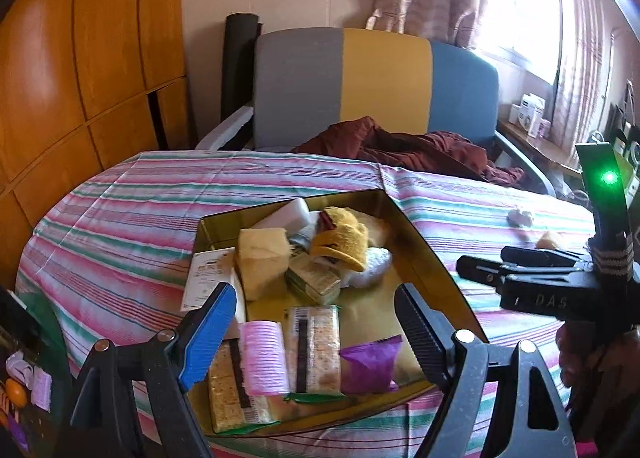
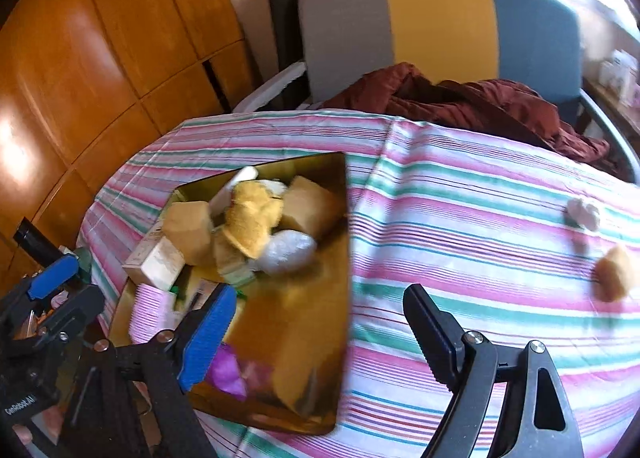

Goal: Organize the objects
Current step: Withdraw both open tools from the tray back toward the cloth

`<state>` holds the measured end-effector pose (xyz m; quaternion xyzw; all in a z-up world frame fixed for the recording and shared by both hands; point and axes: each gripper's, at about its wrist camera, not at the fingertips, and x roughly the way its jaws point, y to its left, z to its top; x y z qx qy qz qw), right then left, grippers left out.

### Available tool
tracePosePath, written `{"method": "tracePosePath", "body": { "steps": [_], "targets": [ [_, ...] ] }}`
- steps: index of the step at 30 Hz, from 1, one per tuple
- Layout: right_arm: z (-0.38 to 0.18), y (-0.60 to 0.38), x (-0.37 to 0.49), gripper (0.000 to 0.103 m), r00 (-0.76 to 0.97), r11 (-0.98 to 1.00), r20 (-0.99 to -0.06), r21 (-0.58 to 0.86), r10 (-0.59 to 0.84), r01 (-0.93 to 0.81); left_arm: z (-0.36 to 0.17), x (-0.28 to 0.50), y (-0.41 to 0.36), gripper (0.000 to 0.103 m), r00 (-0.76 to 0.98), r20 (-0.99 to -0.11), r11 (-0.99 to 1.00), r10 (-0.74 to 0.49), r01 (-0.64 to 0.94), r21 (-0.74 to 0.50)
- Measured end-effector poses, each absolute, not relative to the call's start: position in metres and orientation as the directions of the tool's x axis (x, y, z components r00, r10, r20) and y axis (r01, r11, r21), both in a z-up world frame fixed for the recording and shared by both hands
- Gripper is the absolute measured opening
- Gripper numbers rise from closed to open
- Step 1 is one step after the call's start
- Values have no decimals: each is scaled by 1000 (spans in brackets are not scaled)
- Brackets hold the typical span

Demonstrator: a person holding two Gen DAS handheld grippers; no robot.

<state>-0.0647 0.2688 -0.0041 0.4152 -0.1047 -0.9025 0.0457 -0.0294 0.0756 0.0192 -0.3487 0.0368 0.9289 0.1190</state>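
both hand-held grippers gape wide and empty: left hand-held gripper [image 1: 316, 332] above the gold tray [image 1: 420, 246], right hand-held gripper [image 2: 320, 332] over the tray's edge, sponge [image 2: 614, 272] far right on the tabletop [image 2: 480, 193]

Left tool [image 1: 316, 332]: jaws spread wide, nothing between the pads, pitched downward over the near end of the gold tray [image 1: 420, 246]. One finger carries a blue pad [image 1: 208, 334]; the other a black ribbed pad [image 1: 420, 338].

Right tool [image 2: 320, 332]: jaws parted and empty, pitched downward at the tray's right edge. In the left wrist view it lies right of the tray, with fingers of the holding hand [image 1: 568, 354] visible below its body.
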Motion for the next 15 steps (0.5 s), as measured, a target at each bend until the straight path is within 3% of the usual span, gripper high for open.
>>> {"method": "tracePosePath", "body": {
  "steps": [15],
  "targets": [
    [-30,417,-27,87,-596,-921,-803,226,8,-317,23,-22,137,83,-681,-660,-913,317,-407,-18]
  ]
}}
